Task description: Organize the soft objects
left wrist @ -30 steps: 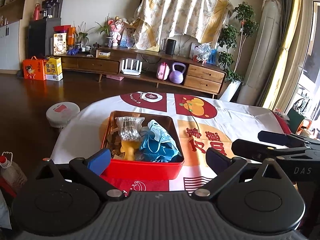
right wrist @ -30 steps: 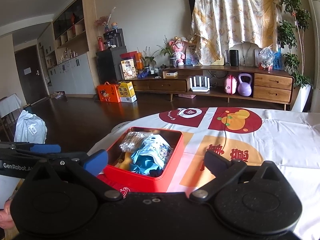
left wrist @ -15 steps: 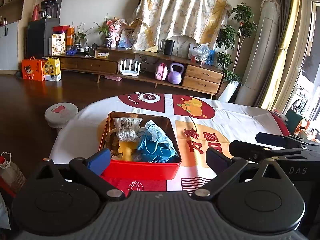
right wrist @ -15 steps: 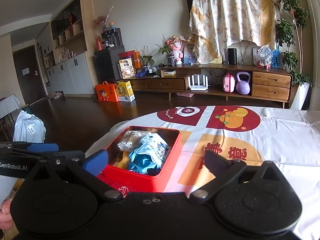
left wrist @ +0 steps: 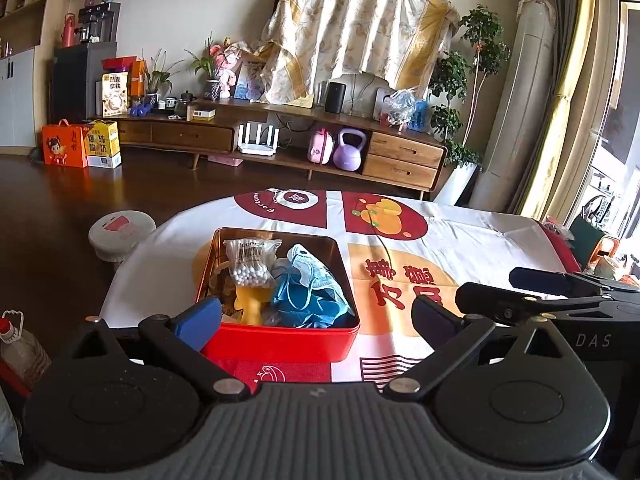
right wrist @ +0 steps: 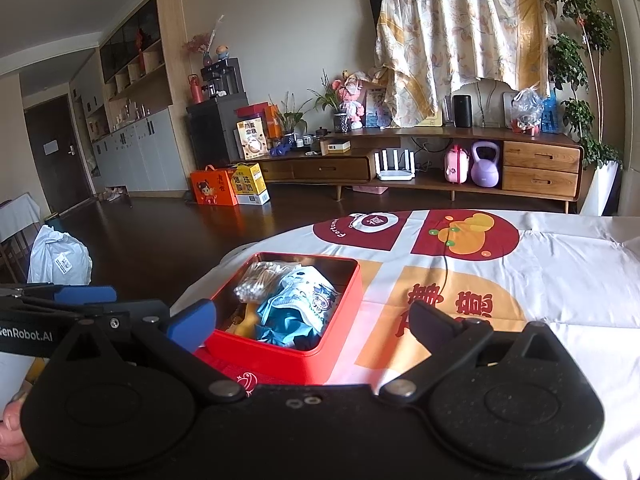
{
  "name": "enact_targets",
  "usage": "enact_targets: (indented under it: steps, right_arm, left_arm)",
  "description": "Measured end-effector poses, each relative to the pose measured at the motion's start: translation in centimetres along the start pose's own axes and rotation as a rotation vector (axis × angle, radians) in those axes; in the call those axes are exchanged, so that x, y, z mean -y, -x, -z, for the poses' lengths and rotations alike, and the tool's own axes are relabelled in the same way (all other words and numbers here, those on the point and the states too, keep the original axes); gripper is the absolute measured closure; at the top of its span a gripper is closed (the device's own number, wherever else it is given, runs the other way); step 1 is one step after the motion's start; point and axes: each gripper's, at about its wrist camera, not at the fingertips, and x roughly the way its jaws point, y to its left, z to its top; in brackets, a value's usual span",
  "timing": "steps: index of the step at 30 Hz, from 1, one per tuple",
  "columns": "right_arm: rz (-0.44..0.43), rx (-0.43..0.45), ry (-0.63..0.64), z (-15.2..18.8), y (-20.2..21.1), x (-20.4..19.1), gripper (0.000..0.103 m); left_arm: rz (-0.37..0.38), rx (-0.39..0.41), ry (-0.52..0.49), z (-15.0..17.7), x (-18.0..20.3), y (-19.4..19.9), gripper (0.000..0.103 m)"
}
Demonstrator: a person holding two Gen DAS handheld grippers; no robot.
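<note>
Both grippers wide open over the table edge, the tin sitting full.

The left gripper hovers low with jaws spread wide, gripping nothing, the red tin right ahead between its fingers. The right gripper is just as wide and just as empty, the tin ahead and to its left. Inside the tin: a swab bag at the back left, blue masks heaped on the right, something yellow in front. The tin rests on the cloth.
</note>
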Motion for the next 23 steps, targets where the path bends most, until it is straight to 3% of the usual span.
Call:
enact_targets:
  steps: [23]
  right_arm:
    - [-0.001,-0.002,-0.005,-0.08,-0.02,0.22,0.000]
  left_arm:
    - [0.005,-0.003,0.004,0.16,0.29,-0.08,0.001]
